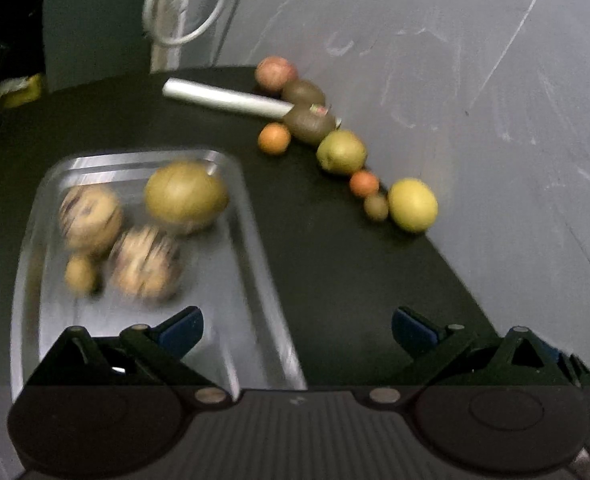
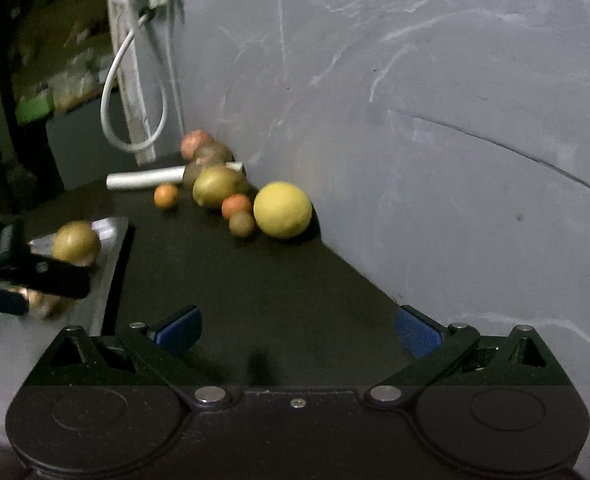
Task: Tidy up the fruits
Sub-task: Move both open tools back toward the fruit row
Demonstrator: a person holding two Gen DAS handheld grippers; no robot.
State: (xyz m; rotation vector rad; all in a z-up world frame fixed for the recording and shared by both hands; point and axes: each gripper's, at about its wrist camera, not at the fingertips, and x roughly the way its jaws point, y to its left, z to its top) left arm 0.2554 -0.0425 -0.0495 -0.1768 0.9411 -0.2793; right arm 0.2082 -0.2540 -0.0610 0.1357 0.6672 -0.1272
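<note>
Hovering with jaws apart and empty, the left gripper (image 1: 297, 330) sits over the metal tray (image 1: 255, 240); the right gripper (image 2: 298, 330), equally agape, faces the yellow lemon (image 2: 282, 209).

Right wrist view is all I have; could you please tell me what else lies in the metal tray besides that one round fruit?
Observer: Two striped tan fruits lie in the tray too.
Operator: Anything smaller there?
Observer: One small yellowish fruit, beside the striped pair.
Operator: Is the left gripper holding anything?
Observer: No, the left gripper is empty, its fingers wide open.
</note>
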